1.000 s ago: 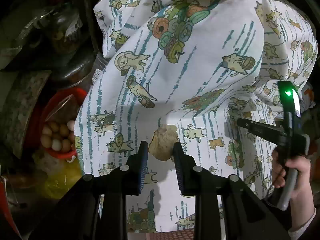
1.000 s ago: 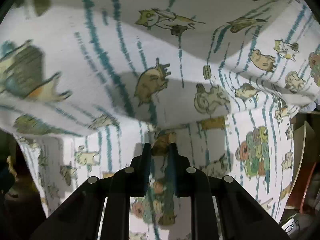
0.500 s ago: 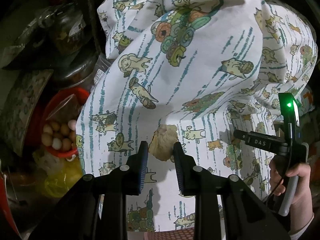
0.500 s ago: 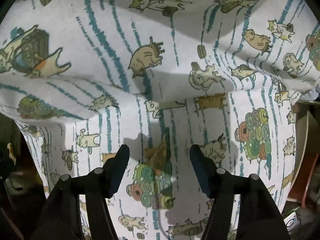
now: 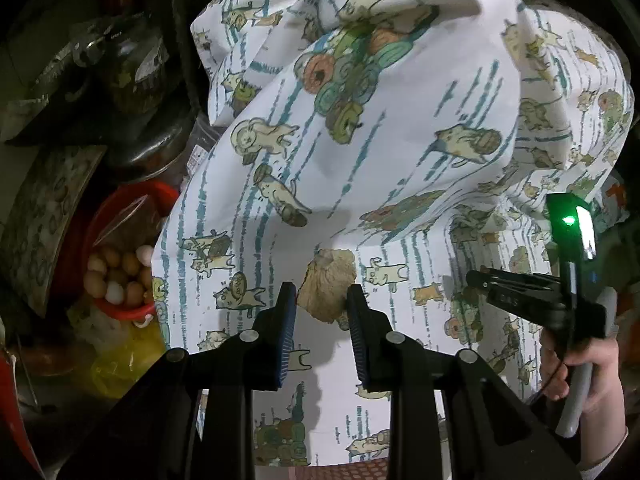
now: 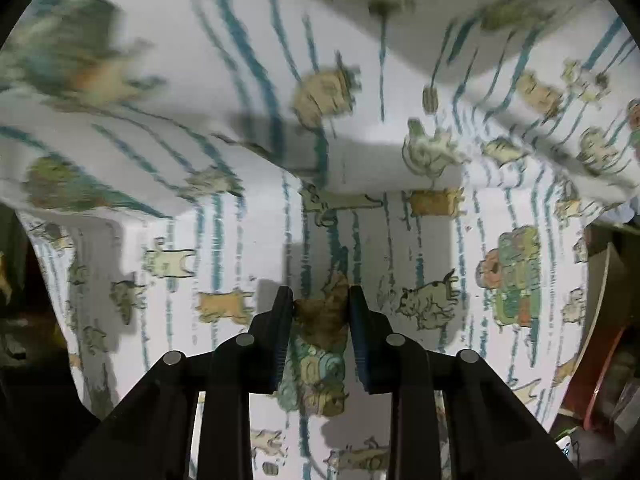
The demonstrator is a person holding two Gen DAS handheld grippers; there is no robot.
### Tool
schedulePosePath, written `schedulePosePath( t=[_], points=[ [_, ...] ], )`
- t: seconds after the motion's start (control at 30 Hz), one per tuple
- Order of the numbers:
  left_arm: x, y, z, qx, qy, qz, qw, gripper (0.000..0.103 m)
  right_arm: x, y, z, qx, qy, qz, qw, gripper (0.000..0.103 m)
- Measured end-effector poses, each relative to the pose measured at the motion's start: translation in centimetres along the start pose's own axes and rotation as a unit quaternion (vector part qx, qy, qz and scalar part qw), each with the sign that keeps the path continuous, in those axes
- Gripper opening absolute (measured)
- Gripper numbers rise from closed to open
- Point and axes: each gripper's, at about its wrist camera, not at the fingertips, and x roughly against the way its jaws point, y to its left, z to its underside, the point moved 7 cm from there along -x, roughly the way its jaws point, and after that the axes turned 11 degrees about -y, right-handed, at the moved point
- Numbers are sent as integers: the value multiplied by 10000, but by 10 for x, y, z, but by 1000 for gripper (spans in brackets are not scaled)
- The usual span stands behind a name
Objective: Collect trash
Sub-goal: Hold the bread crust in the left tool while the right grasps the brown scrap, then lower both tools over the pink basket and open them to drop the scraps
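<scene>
A white cloth (image 5: 400, 184) printed with cartoon cats and teal dashes was seen draped over a bulky form, filling most of both views. The left gripper (image 5: 322, 306) was closed on a crumpled tan scrap (image 5: 329, 286), held in front of the cloth. The right gripper (image 6: 322, 308) was pinched on a brown scrap (image 6: 322, 314) against the hanging cloth; that view was blurred. To the left, in dim clutter, a red basin (image 5: 120, 216) holding eggs (image 5: 116, 276) was visible, with a yellow bag (image 5: 120, 360) just below and dark jars (image 5: 136, 80) above. At the right edge, the right hand (image 5: 580, 368) was seen gripping a handle.
</scene>
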Motion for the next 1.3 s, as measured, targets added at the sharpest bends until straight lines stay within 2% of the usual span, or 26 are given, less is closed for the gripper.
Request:
schedulePosePath(
  t=[0.1,0.2,0.27,0.37,0.53,0.63,0.83,1.07,1.3],
  points=[
    [6,-4,-3,-31,-96,37,9999,25,29,8,-5,-28,-330,-139,9994,30],
    [16,-4,-1,-141,-246,-103,9995,25,68,16,-6,87,-831,-165,9964,30],
    [26,-5,0,-110,-322,-37,9994,25,88,13,0,92,-1077,-377,9934,30],
    [55,-7,-7,-156,-677,-50,9976,25,115,12,21,-37,-1205,-598,9909,30],
    [107,-16,-12,-364,-1259,-93,9913,25,164,18,50,-22,-1697,-528,9841,30],
    [128,-21,2,-366,-1417,-133,9891,25,194,20,71,-166,-1981,-540,9785,30],
    [134,-32,52,-338,-1150,53,9928,25,220,35,113,-104,-2093,-595,9760,30],
    [129,-33,98,-342,-818,95,9960,25,210,38,151,-61,-1887,-532,9806,30],
    [109,-25,123,-273,-335,214,9988,25,200,41,167,-118,-1740,-562,9831,30]
  ],
)
